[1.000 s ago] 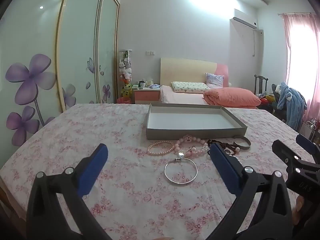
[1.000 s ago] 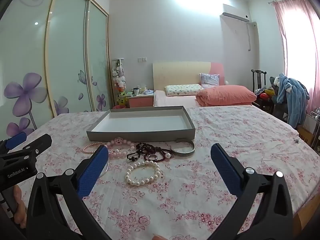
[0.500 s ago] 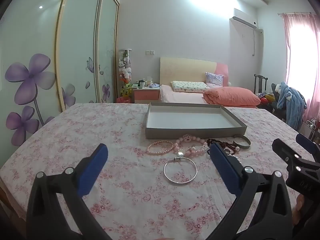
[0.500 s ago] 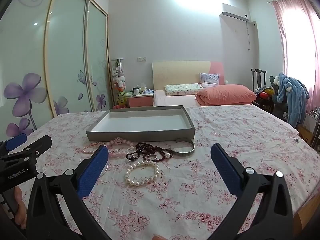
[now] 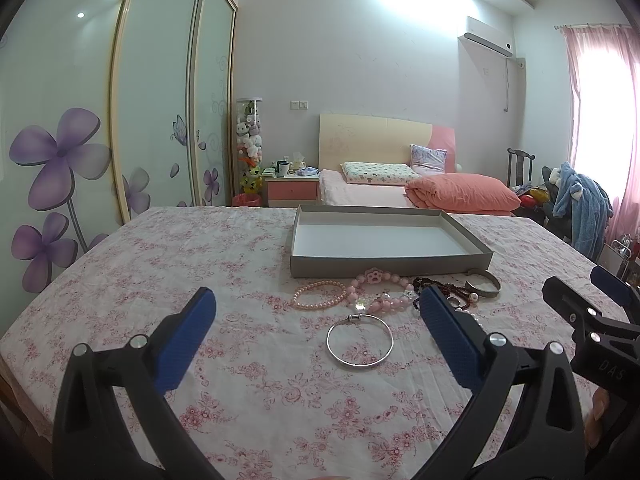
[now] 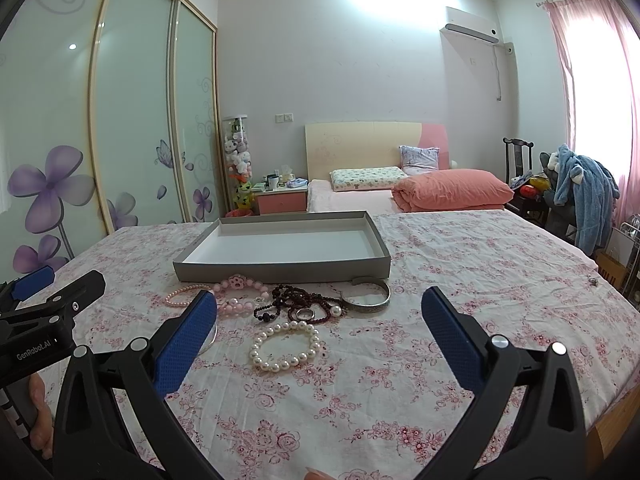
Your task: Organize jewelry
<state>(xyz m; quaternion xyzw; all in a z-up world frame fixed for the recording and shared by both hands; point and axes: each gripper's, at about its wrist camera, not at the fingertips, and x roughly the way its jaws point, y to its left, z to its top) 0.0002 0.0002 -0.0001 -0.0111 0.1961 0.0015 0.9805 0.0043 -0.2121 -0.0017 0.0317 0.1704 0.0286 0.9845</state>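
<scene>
A shallow grey tray [image 5: 390,264] [image 6: 280,271] with a white floor stands empty on the floral tablecloth. In front of it lie a thin silver bangle [image 5: 359,343], a small pink pearl bracelet [image 5: 319,295] [image 6: 180,297], a chunky pink bead bracelet [image 5: 378,292] [image 6: 240,292], dark red beads [image 6: 298,305], a silver ring [image 6: 305,313], a wide silver cuff [image 6: 368,300] [image 5: 484,285] and a white pearl bracelet [image 6: 286,345]. My left gripper [image 5: 316,320] is open and empty, just short of the silver bangle. My right gripper [image 6: 320,320] is open and empty, above the white pearl bracelet.
The table [image 6: 460,280] is covered by a pink floral cloth; its right edge drops off near a wooden corner [image 6: 616,420]. Behind stand a bed [image 5: 400,188], a nightstand [image 5: 292,188], a wardrobe with flower doors [image 5: 120,120] and a chair with clothes [image 5: 580,208].
Both grippers stay open and almost still; the views have shifted only very slightly. No jewelry has moved.
</scene>
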